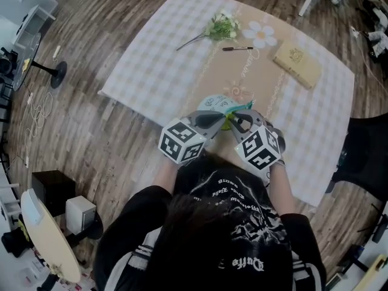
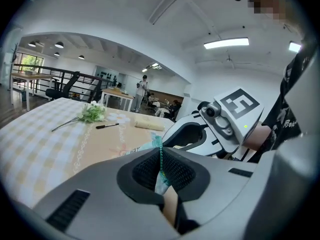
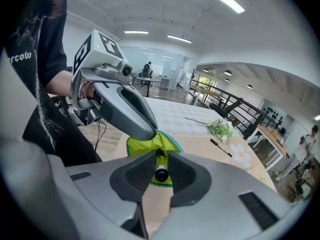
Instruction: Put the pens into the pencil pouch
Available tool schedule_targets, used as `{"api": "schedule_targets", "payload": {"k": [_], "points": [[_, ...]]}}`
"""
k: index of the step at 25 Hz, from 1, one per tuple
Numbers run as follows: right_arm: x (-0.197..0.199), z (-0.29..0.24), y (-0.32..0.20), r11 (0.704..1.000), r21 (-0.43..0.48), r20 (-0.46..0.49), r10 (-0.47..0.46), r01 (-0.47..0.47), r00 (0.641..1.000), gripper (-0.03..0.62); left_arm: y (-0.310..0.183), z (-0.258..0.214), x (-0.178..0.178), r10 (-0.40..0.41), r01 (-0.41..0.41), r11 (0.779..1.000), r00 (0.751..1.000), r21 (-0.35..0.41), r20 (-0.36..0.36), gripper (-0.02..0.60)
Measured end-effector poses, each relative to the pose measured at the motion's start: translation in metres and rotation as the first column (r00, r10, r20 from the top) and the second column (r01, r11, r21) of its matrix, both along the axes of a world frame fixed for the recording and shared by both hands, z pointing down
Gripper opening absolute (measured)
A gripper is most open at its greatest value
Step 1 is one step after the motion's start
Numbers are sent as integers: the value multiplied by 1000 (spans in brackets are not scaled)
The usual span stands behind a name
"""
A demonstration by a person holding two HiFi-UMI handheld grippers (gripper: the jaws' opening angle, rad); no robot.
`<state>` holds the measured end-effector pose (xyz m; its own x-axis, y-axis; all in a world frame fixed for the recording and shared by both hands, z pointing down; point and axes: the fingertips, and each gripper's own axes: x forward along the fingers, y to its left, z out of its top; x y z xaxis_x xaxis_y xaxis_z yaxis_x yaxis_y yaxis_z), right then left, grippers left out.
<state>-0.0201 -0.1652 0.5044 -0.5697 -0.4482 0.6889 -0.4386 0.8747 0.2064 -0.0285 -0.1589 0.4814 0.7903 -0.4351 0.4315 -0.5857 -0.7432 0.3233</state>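
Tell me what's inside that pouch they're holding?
A pen, gripped by the right tongs, pokes into the green lining of the pouch. Anything deeper is covered by fabric.

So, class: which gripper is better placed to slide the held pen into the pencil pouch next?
Right. The right gripper grips a pen pointing into the pencil pouch at its open mouth; the left gripper is clamped on the pouch's edge.
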Motion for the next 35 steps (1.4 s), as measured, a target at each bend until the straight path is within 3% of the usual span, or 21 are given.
{"api": "schedule_targets", "payload": {"k": [5, 10, 15, 25, 35], "points": [[-4, 0, -2, 1000, -11, 18, -7, 7, 1000, 80, 4, -6, 3, 30, -31, 999, 999, -22, -42, 29], [-7, -2, -6, 1000, 14, 29, 4, -4, 1000, 87, 0, -8, -4, 5, -7, 999, 998, -32, -67, 29], [-7, -10, -11, 999, 18, 82, 31, -33, 996, 187, -10, -9, -16, -57, 54, 998, 996, -34, -73, 29], [17, -32, -40, 991, 28, 193, 122, -130, 974, 196, -31, -19, -43, -178, 177, 984, 981, -11, -76, 29], [45, -49, -102, 978, 86, 191, 169, -188, 967, 169, -51, -31, -89, -326, 326, 943, 945, 62, -6, 29]]}}
